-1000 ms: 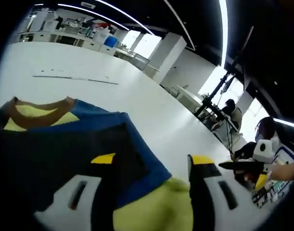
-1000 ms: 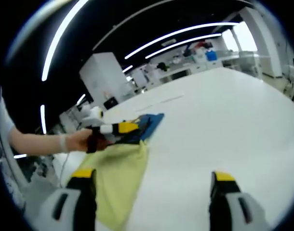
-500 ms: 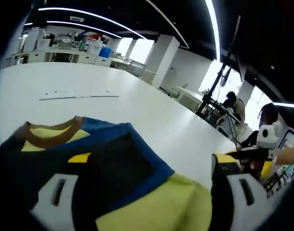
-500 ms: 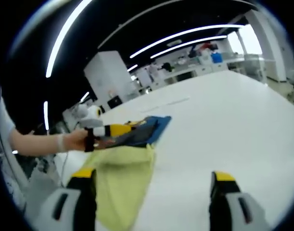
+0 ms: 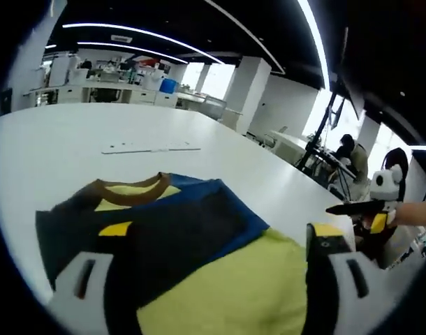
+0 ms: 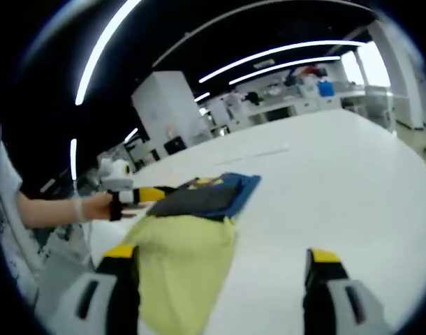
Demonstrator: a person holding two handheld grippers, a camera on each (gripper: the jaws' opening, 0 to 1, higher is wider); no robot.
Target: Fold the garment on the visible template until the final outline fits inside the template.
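Fingers: left gripper point(image 5: 213, 262) jaws spread wide, nothing pinched; the garment point(image 5: 164, 237) lies between and beyond them. Right gripper point(image 6: 216, 276) jaws likewise spread, bare table point(image 6: 339, 181) between them.

Garment position: left gripper view, it sits on the white table from about 9 o'clock through centre to 6 o'clock. Brown collar point(image 5: 129, 188) faces 12 o'clock; blue and dark panels are in the middle, yellow cloth point(image 5: 234, 293) toward 6 o'clock. Right gripper view: garment at 9 to 7 o'clock, yellow part nearest the left jaw, with the left gripper point(image 6: 153, 194) and the hand point(image 6: 94, 206) holding it at 9 o'clock. In the left gripper view the right gripper point(image 5: 363, 209) shows at 3 o'clock, apart from the cloth.

Template: a faint line point(image 5: 150, 148) on the table at 11 o'clock, beyond the collar; its outline cannot be made out.

Judgement: between folds. Next grasp should take the yellow edge with both grippers level, pinch a single layer, lift low, carry toward the collar and lay flat, so no creases form and the outline shrinks evenly.
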